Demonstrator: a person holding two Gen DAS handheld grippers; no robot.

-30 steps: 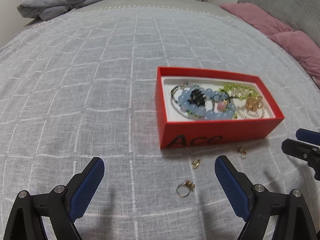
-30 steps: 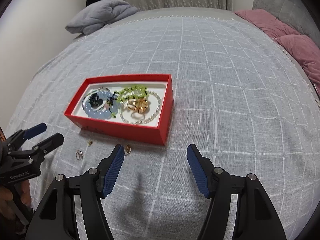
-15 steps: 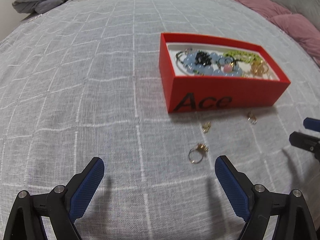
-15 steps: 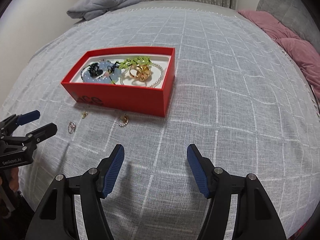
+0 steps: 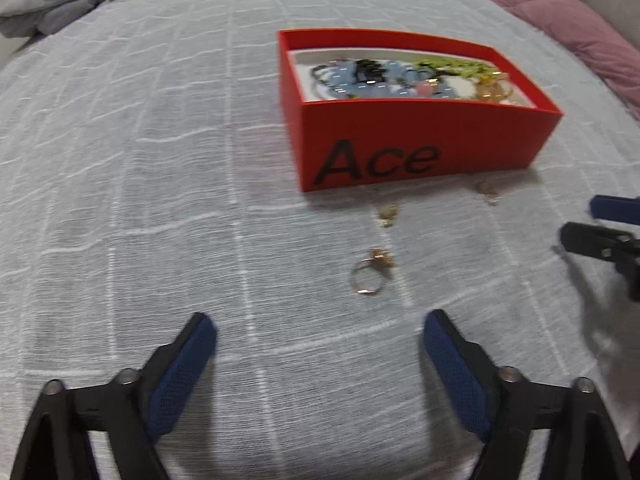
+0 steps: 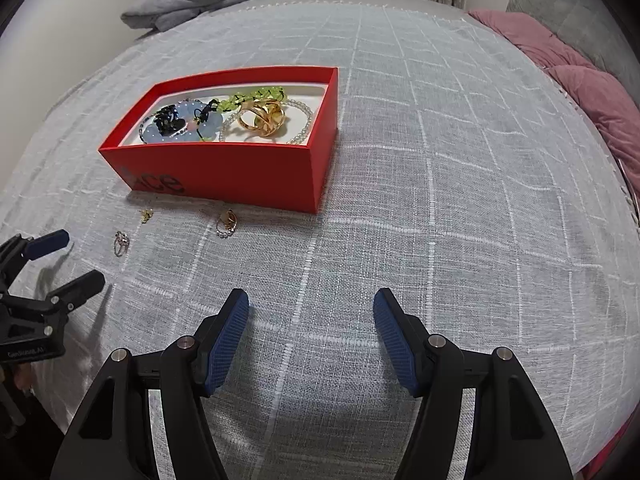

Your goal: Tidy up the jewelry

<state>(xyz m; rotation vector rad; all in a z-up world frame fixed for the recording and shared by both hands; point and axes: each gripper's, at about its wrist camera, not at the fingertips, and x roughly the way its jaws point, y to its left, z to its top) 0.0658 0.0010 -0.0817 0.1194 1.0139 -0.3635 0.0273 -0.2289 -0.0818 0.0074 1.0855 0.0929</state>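
A red box (image 5: 420,152) marked "Ace" sits on the bed and holds bead bracelets, a green chain and gold rings; it also shows in the right wrist view (image 6: 240,176). Three small pieces lie on the cover in front of it: a gold ring (image 5: 370,276) (image 6: 121,242), a small gold earring (image 5: 388,214) (image 6: 146,215), and a pearl hoop earring (image 5: 488,192) (image 6: 227,223). My left gripper (image 5: 320,332) is open and empty, low over the cover just short of the ring. My right gripper (image 6: 311,312) is open and empty, to the right of the loose pieces.
The bed has a grey checked cover (image 6: 440,200). A folded grey blanket (image 6: 192,0) lies at the far left. Pink pillows (image 6: 580,88) lie along the right edge. A curtain hangs behind the bed.
Both grippers have dropped lower and moved forward toward the box and the loose pieces. The ring is now nearer my left gripper. Both stay open.
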